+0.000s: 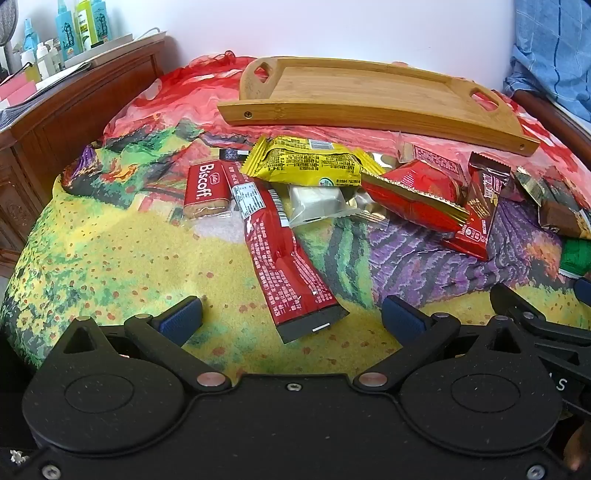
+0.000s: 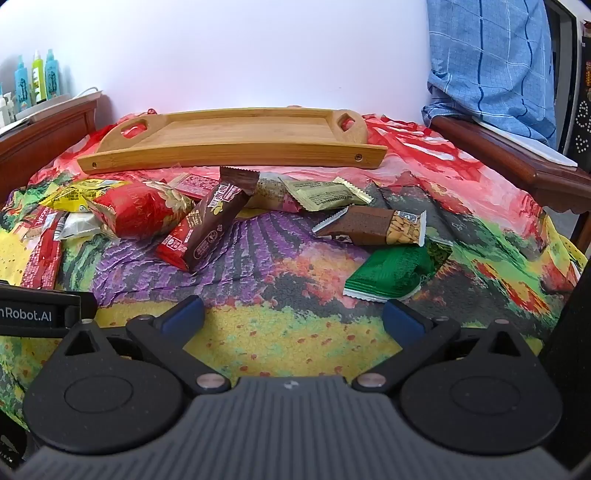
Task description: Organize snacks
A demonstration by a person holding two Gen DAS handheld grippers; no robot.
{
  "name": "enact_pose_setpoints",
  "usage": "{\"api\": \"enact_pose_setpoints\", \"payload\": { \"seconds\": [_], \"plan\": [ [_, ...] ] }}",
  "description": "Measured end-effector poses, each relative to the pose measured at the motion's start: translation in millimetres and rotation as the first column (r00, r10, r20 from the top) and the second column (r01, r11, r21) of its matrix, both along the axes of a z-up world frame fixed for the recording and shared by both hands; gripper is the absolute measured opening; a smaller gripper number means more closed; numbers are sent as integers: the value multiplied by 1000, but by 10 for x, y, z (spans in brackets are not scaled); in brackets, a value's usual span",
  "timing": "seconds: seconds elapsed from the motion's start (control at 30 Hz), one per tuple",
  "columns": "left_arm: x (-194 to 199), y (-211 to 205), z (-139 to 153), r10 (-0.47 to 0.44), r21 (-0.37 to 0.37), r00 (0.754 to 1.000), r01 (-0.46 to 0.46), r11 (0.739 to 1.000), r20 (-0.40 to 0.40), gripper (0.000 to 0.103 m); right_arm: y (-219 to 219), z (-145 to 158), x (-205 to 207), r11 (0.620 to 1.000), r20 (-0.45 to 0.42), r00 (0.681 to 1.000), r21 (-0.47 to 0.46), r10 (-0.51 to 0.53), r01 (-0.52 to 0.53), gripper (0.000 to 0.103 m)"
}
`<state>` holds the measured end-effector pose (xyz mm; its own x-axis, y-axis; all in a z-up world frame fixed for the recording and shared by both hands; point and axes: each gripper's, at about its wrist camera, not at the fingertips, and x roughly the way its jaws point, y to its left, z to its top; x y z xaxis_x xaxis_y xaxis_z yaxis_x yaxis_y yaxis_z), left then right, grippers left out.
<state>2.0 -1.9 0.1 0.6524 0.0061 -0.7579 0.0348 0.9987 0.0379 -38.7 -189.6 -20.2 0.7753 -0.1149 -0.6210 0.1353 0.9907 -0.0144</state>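
Surface: bed under a multicoloured landscape-print cloth (image 1: 122, 254), white wall behind, carved wooden furniture on both sides, spray bottles (image 1: 83, 26) on the left unit, blue checked fabric (image 2: 491, 62) hanging at the right.

Bamboo tray (image 1: 332, 88): at the far side of the cloth, handle cut-outs at both ends, nothing visible inside, apart from the snack pile in front of it.

Snacks, left wrist view:
- Long red stick pack (image 1: 284, 258): lying diagonally, black end just ahead of the gap between the jaws, not touched by either pad.
- Biscoff biscuit (image 1: 205, 190): beside the stick pack's upper end, to its left.
- Yellow packet (image 1: 306, 164): on top of the pile, over a clear-wrapped white packet (image 1: 317, 205).
- Red pouch (image 1: 413, 194): right of the yellow packet.

Snacks, right wrist view:
- Green packet (image 2: 391, 273): ahead of the right pad and beyond its tip, untouched.
- Brown peanut bar (image 2: 373, 227): just behind the green packet.
- Brown wafer bar (image 2: 214, 225): tilted, resting on a red wrapper, left of centre.

Left gripper (image 1: 291, 321): jaws spread wide, nothing gripped, blue pads clear of all packets.

Right gripper (image 2: 293, 321): jaws spread wide, nothing gripped, bare cloth between the pads.
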Motion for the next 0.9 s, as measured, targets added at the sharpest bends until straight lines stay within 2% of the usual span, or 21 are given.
{"api": "enact_pose_setpoints", "payload": {
  "seconds": [0.3,0.43,0.53,0.63,0.77,0.9],
  "plan": [
    [-70,12,13,15,-9,1000,-15,1000,26,103,2,21,0,1000,-1,1000,8,-8,8,103],
    [-41,40,92,19,-18,1000,-19,1000,-4,103,-46,125,-6,999,-8,1000,34,13,-13,103],
    [-58,75,178,31,-15,998,-31,999,48,103,-98,235,-65,999,49,999,43,22,-24,103],
    [-70,119,279,43,-29,993,-40,999,113,98,-140,367,-84,999,100,994,4,40,-41,103],
    [-8,192,374,63,-73,986,-52,996,154,72,-272,490,-21,999,119,992,-31,46,-43,97],
    [101,214,395,73,-79,987,-63,995,140,46,-446,516,107,999,103,994,-44,21,-16,86]
  ]
}}
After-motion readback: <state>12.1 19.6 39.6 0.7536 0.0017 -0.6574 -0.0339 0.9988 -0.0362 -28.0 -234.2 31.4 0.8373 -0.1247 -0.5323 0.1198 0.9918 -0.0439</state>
